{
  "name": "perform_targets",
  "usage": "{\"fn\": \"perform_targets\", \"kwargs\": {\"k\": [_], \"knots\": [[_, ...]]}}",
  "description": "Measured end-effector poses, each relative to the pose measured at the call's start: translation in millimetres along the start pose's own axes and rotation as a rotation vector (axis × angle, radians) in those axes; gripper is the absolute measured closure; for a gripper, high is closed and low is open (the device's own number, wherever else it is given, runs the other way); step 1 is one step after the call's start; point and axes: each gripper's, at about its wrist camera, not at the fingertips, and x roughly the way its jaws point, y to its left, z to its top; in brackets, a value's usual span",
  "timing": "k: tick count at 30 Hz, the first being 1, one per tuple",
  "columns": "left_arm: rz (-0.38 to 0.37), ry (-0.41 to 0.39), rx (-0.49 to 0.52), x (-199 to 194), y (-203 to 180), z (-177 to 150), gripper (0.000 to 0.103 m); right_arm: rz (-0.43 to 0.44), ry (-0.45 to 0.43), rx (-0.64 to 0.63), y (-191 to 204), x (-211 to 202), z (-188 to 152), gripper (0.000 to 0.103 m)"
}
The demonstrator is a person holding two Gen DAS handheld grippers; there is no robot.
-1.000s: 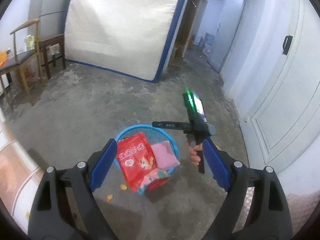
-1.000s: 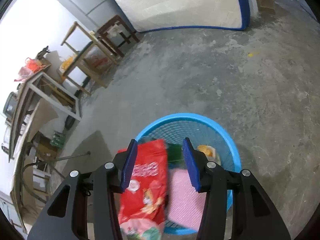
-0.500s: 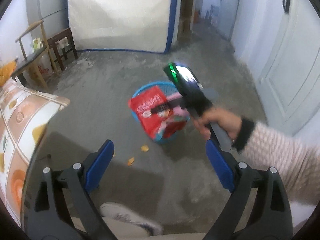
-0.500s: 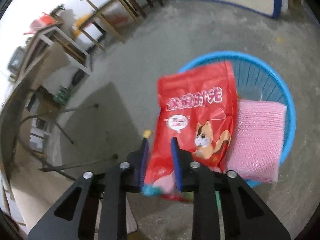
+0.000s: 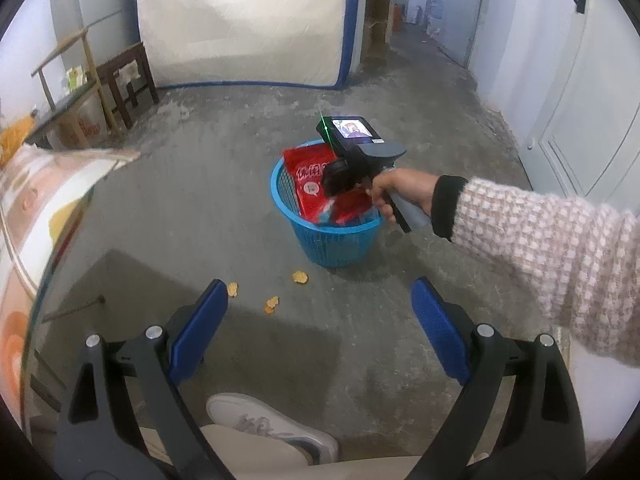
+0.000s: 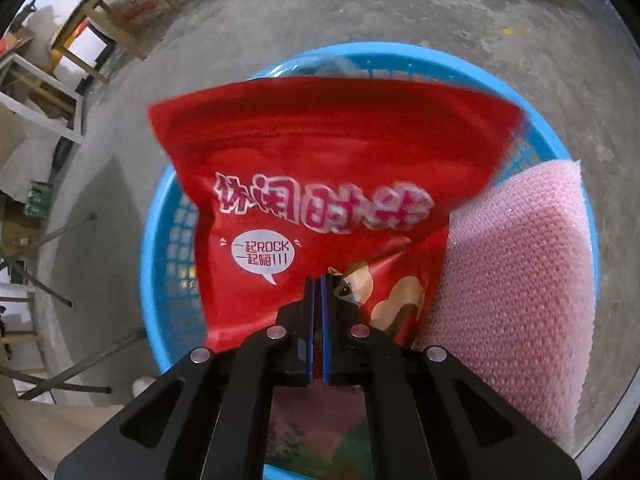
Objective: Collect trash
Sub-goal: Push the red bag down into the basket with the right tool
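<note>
Left wrist view: the left gripper (image 5: 320,308) hangs above the grey concrete floor (image 5: 224,184) with its blue-padded fingers (image 5: 198,328) spread wide and nothing between them. Ahead of it stands a round blue plastic mesh basket (image 5: 332,240). A red foil snack bag (image 5: 314,188) sticks out of the basket, its long axis running steeply up and slightly away, upper edge toward the far rim. The right gripper (image 5: 336,176), a black and grey hand-held tool with a small lit screen, sits over the bag, held by the right hand (image 5: 400,192) in a pink-and-white knitted sleeve. A few small orange snack crumbs (image 5: 300,278) lie on the floor just in front of the basket. A white mattress with blue trim (image 5: 244,20) leans against the far wall, and a white sneaker (image 5: 272,428) shows at the bottom edge.

Right wrist view: the right gripper (image 6: 318,304) has its blue pads pressed together on the lower part of the red bag (image 6: 320,184), near the cartoon squirrel print. The bag's printed face is turned to the camera, and it extends lengthwise away from the fingers across the basket's opening (image 6: 160,216), its far edge reaching toward the opposite rim. A pink bubble-wrap sheet (image 6: 512,280) lies in the basket touching the bag's right side.
</note>
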Motion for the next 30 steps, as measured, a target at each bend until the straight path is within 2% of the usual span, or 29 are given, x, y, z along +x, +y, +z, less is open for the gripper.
{"fn": "perform_targets", "kwargs": {"k": [3, 6, 14, 17, 19, 21, 30], "knots": [[0.003, 0.013, -0.012, 4.3, 3.6, -1.2, 0.014, -0.01, 0.03, -0.014, 9.6, 17.0, 5.4, 0.102], [0.007, 0.018, -0.023, 6.6, 2.7, -0.9, 0.014, -0.059, 0.038, -0.055, 20.7, 28.4, 7.7, 0.102], [0.003, 0.016, -0.037, 5.8, 4.2, -0.6, 0.014, -0.042, 0.031, -0.05, 12.9, 23.6, 13.2, 0.102], [0.005, 0.007, -0.031, 2.8, 4.6, -2.1, 0.014, -0.014, 0.0, -0.055, 9.3, 8.6, 13.3, 0.091], [0.009, 0.002, -0.029, 1.4, 5.4, -4.6, 0.014, 0.011, -0.035, -0.064, 11.0, -6.6, 9.8, 0.069], [0.011, 0.001, -0.034, 0.2, 6.9, -7.0, 0.014, 0.02, -0.07, -0.071, 14.6, -20.9, 6.2, 0.06], [0.025, -0.023, -0.085, -14.4, 15.6, -16.4, 0.014, 0.153, -0.191, -0.011, 15.2, -71.5, -14.1, 0.054]]}}
